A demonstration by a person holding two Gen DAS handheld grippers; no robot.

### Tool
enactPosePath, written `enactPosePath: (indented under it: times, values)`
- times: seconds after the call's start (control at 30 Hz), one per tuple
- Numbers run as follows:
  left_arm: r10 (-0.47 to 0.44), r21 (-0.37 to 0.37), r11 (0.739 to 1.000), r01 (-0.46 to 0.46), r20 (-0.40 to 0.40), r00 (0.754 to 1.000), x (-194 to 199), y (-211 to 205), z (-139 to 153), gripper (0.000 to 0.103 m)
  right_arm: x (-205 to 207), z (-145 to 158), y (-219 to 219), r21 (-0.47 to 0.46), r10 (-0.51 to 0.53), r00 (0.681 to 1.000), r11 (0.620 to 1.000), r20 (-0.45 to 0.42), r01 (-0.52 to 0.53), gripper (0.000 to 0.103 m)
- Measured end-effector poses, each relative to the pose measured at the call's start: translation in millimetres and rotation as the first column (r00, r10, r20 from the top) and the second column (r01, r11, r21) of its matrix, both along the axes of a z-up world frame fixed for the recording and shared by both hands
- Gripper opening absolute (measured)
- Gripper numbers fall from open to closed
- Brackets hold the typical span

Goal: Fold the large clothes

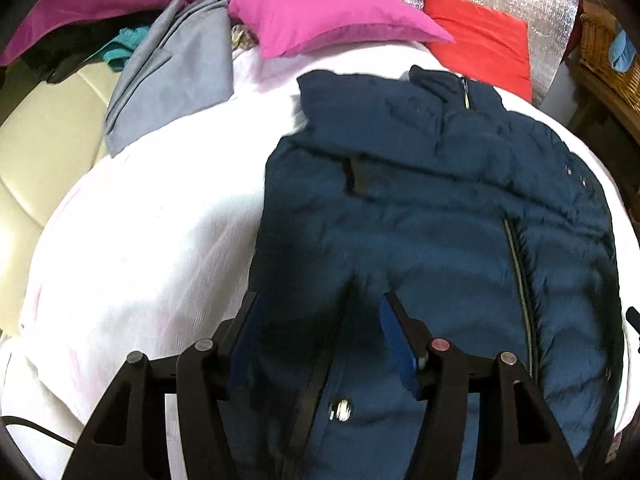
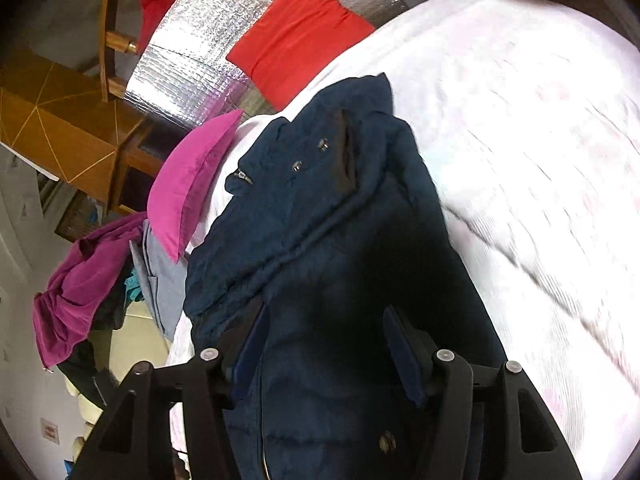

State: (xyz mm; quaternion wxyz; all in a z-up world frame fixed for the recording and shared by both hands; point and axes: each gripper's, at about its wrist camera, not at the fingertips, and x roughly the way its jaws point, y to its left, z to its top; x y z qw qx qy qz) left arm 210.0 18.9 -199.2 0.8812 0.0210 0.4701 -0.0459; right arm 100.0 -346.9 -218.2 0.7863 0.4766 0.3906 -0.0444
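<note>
Navy jacket (image 1: 432, 216) lies lengthwise, collar away; left gripper (image 1: 320, 320) and right gripper (image 2: 324, 332) gape empty.

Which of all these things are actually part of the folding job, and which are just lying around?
Part of the job:
- dark blue quilted jacket, spread on the white bedsheet
- left gripper, open over it
- right gripper, open over it

Just lying about:
- pink pillow
- red pillow
- grey folded garment
- purple cloth
- wicker basket

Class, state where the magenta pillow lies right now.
In the left wrist view, the magenta pillow lies at the bed's far end, between the grey garment and the red pillow.
</note>
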Motion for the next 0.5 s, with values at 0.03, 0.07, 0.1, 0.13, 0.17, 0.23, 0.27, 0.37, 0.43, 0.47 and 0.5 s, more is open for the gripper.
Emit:
enactPosePath:
  times: [0.03,0.07,0.1,0.13,0.17,0.23,0.27,0.37,0.43,0.47,0.5]
  values:
    - [-0.001,0.002,1.000,0.001,-0.002,1.000,-5,1,-1,0.061,-5,0,2,0.006,-0.002,1.000,1.000,0.000,0.002,0.062]
    - [-0.003,0.006,1.000,0.003,-0.001,1.000,-11,2,-2,0.061,-13,-1,4,0.012,-0.004,1.000,1.000,0.001,0.004,0.062]
    - [-0.003,0.014,1.000,0.003,0.001,1.000,-17,4,-3,0.061,-18,-1,6,0.014,-0.005,1.000,1.000,0.002,0.005,0.062]
    - [-0.001,0.022,1.000,0.001,0.003,1.000,-23,6,-4,0.061,-22,-1,9,0.014,-0.007,1.000,1.000,0.002,0.007,0.062]
    - [-0.001,0.031,1.000,0.000,0.004,1.000,-29,7,-6,0.061,-29,-2,11,0.013,-0.009,1.000,1.000,0.000,0.009,0.062]
    - [-0.004,0.045,0.999,0.004,0.000,1.000,-40,9,-9,0.061,-40,-3,14,0.018,-0.014,1.000,1.000,-0.003,0.014,0.062]
    - [-0.005,0.052,0.999,0.005,-0.003,1.000,-45,10,-12,0.061,-45,-4,14,0.023,-0.018,1.000,1.000,-0.004,0.019,0.062]
    - [-0.010,0.073,0.997,0.012,-0.016,1.000,-62,14,-21,0.061,-64,-7,14,0.039,-0.043,0.999,0.998,-0.005,0.043,0.062]
    - [-0.008,0.080,0.997,0.009,-0.013,1.000,-71,19,-23,0.061,-75,-6,12,0.039,-0.058,0.998,0.998,-0.002,0.058,0.062]
    - [-0.005,0.082,0.997,0.006,-0.010,1.000,-75,23,-23,0.061,-83,-4,10,0.034,-0.074,0.997,0.997,0.002,0.074,0.062]
    - [0.001,0.084,0.996,0.000,-0.007,1.000,-78,25,-24,0.062,-89,-3,8,0.025,-0.086,0.996,0.996,0.005,0.086,0.062]
